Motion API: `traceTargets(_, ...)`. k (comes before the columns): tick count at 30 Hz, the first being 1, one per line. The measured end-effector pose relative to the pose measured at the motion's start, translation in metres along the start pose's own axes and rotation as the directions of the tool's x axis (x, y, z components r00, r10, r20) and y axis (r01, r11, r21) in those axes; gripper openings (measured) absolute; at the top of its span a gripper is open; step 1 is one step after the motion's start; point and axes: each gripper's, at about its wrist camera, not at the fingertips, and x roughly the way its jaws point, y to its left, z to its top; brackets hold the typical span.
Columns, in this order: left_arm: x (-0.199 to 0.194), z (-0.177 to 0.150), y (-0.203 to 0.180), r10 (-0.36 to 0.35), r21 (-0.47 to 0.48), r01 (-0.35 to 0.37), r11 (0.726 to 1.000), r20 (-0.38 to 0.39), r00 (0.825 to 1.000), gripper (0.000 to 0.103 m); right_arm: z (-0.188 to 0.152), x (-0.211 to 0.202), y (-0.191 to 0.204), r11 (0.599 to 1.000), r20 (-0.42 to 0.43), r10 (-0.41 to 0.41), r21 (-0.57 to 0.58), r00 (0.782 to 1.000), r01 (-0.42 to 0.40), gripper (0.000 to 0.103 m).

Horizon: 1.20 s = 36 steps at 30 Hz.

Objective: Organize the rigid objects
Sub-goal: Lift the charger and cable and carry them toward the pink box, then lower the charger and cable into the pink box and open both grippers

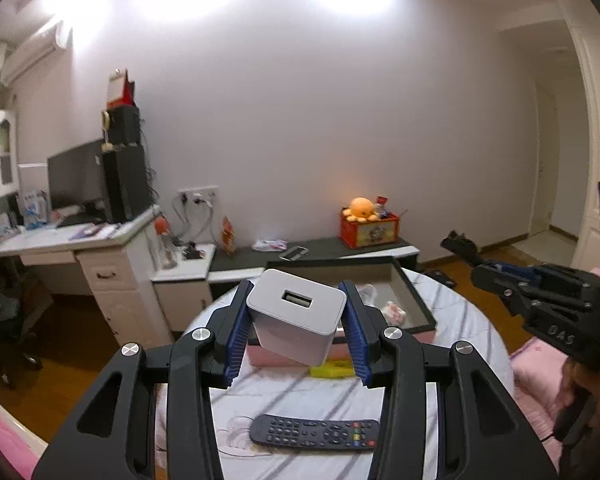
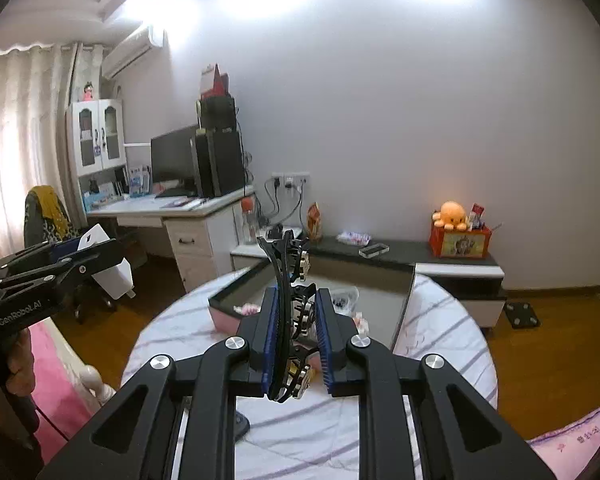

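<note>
My left gripper [image 1: 296, 286] is shut on a white USB charger cube [image 1: 296, 320], held in the air above the near edge of a pink box with a dark rim [image 1: 416, 300]. The box stands on a round table with a striped cloth [image 1: 460, 320]. A black remote control [image 1: 314, 432] lies on the cloth below the gripper, and a yellow item [image 1: 332, 370] shows under the charger. My right gripper [image 2: 296, 294] is shut on a black curved hair clip with metal studs [image 2: 286, 280], above the same box [image 2: 220, 300]. The left gripper [image 2: 76, 260] shows at the left edge.
The box holds a small pink-white item [image 1: 394, 312] and a clear bag [image 2: 342, 296]. A white desk with a monitor [image 2: 172, 160] stands at the left. A low dark bench [image 2: 400, 248] along the wall carries an orange box with a plush [image 2: 458, 232]. Pink bedding [image 1: 540, 368] lies at the right.
</note>
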Motion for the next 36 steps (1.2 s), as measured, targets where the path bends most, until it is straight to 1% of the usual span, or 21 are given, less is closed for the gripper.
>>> traceTargets(4, 0.004, 0.005, 0.003, 0.021, 0.000, -0.021, 1.000, -0.004, 1.000, 0.043, 0.008, -0.004, 0.002, 1.000, 0.021, -0.002, -0.011, 1.000, 0.002, 0.018)
traceTargets(6, 0.006, 0.006, 0.004, 0.014, -0.002, -0.015, 1.000, -0.007, 1.000, 0.043, 0.011, -0.003, 0.002, 1.000, 0.027, -0.002, -0.011, 1.000, 0.002, 0.018)
traceTargets(13, 0.024, 0.008, 0.005, 0.027, 0.004, -0.027, 1.000, -0.026, 0.999, 0.043, 0.019, 0.012, -0.001, 1.000, 0.028, 0.000, -0.013, 1.000, 0.000, 0.018)
traceTargets(16, 0.037, 0.011, 0.004, 0.040, 0.014, -0.039, 0.999, -0.037, 0.999, 0.043, 0.023, 0.022, -0.005, 1.000, 0.023, 0.004, -0.013, 1.000, -0.004, 0.018)
traceTargets(20, 0.066, 0.014, 0.003, 0.041, 0.038, -0.038, 0.999, -0.066, 0.997, 0.043, 0.025, 0.038, -0.010, 1.000, 0.013, 0.005, -0.016, 1.000, -0.005, 0.018)
traceTargets(24, 0.101, 0.016, -0.001, 0.023, 0.050, -0.018, 0.999, -0.111, 0.994, 0.043, 0.026, 0.064, -0.021, 1.000, -0.013, -0.001, -0.013, 1.000, 0.001, 0.018)
traceTargets(28, 0.147, 0.012, -0.002, -0.008, 0.046, 0.016, 0.999, -0.176, 0.984, 0.043, 0.022, 0.098, -0.038, 1.000, -0.064, -0.006, 0.002, 0.998, 0.006, 0.018)
traceTargets(30, 0.172, 0.007, -0.003, -0.023, 0.034, 0.031, 0.999, -0.214, 0.977, 0.043, 0.018, 0.115, -0.046, 1.000, -0.092, -0.010, 0.009, 0.996, 0.011, 0.018)
traceTargets(33, 0.203, -0.003, -0.006, -0.029, 0.032, 0.039, 0.999, -0.267, 0.963, 0.043, 0.012, 0.142, -0.059, 1.000, -0.143, -0.011, 0.020, 0.990, 0.014, 0.018)
traceTargets(36, 0.231, -0.015, -0.008, -0.038, 0.024, 0.048, 0.999, -0.322, 0.946, 0.043, 0.003, 0.164, -0.066, 1.000, -0.192, -0.009, 0.026, 0.981, 0.014, 0.018)
